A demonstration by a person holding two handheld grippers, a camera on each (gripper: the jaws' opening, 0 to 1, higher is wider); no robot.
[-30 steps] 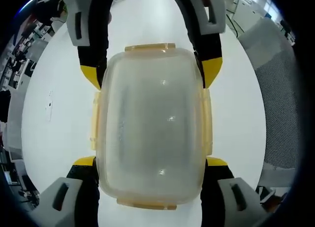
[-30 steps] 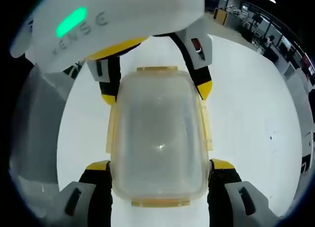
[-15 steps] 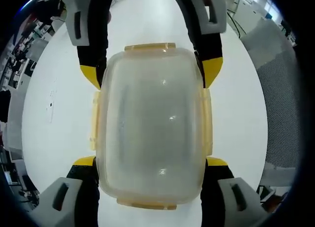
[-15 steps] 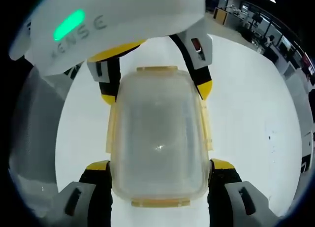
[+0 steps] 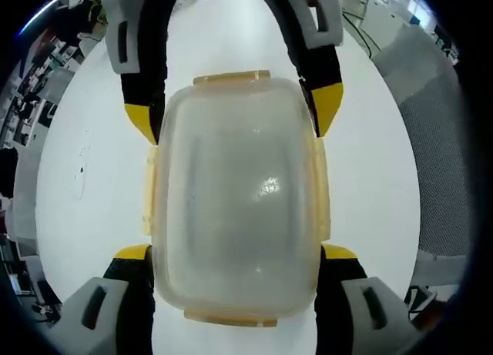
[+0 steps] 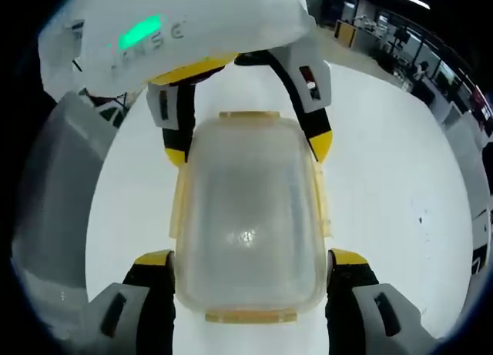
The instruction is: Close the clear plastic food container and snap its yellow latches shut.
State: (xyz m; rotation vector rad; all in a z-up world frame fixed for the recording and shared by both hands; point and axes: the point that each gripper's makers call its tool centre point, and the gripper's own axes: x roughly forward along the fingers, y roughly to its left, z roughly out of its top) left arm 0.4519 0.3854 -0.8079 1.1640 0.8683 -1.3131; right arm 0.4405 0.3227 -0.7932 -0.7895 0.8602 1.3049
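Note:
The clear plastic food container (image 5: 235,189) hangs over the white table with its lid on top, held at both ends. Pale yellow latches (image 5: 231,78) run along its edges; the side latch (image 5: 323,193) lies along the wall, and I cannot tell whether it is snapped. My left gripper (image 5: 235,253) clamps the near end between its yellow-tipped jaws. My right gripper (image 5: 233,112) comes in from the top and clamps the far end. In the right gripper view the same container (image 6: 248,216) sits between my right gripper (image 6: 250,257) and the left gripper (image 6: 248,149) opposite.
A round white table (image 5: 85,162) lies under the container. A grey mesh chair (image 5: 443,139) stands past its right edge. The left gripper's white housing with a green light (image 6: 142,31) fills the top of the right gripper view. Office desks show far behind.
Both views have shifted a little. The opposite gripper sits slightly higher in each view. The container stays clamped between both grippers.

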